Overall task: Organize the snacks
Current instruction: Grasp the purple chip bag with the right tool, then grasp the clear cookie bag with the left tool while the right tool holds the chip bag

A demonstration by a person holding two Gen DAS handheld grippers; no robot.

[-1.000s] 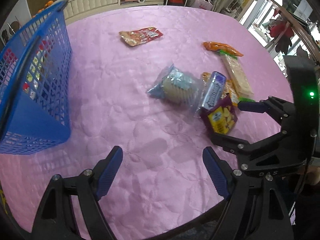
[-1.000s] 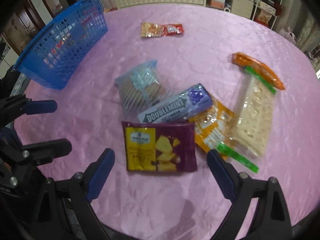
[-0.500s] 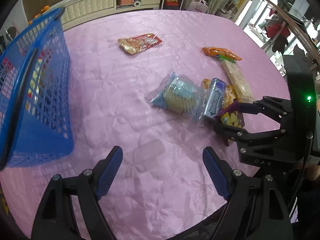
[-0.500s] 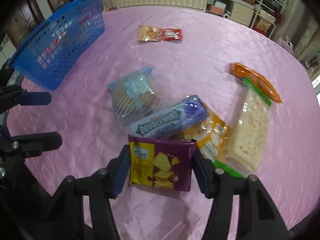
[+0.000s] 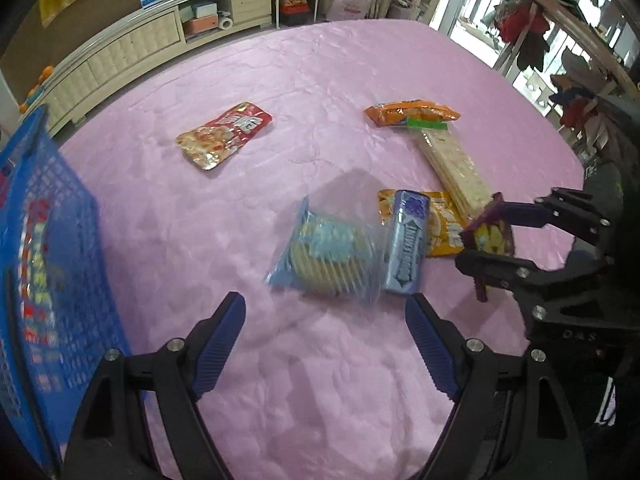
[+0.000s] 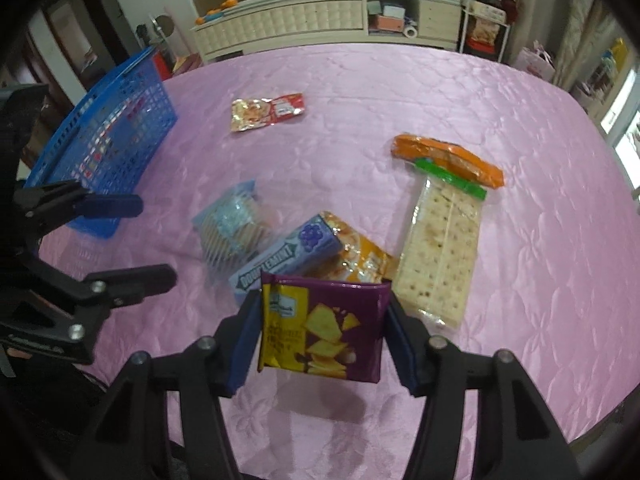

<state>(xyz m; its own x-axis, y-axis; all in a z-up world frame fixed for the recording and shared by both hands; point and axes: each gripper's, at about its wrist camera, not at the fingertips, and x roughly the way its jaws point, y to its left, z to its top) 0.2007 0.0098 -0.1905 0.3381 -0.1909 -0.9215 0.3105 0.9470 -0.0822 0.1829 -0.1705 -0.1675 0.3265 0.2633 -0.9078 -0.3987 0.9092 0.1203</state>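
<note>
The right gripper (image 6: 320, 332), its jaws having just closed, clamps the purple snack packet (image 6: 324, 330) by its short edges and holds it clear of the pink tablecloth (image 6: 400, 92), long axis running left to right, near the Doublemint pack (image 6: 286, 256). The left gripper (image 5: 326, 344) hangs spread and empty, blue basket (image 5: 44, 264) on its left

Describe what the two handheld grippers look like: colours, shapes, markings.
Both match. The left gripper has black angular linkage arms with silver screw heads and two dark blue ribbed finger pads. The right gripper is built the same; in the left wrist view its black body shows faint lettering, too blurred to read reliably.
</note>
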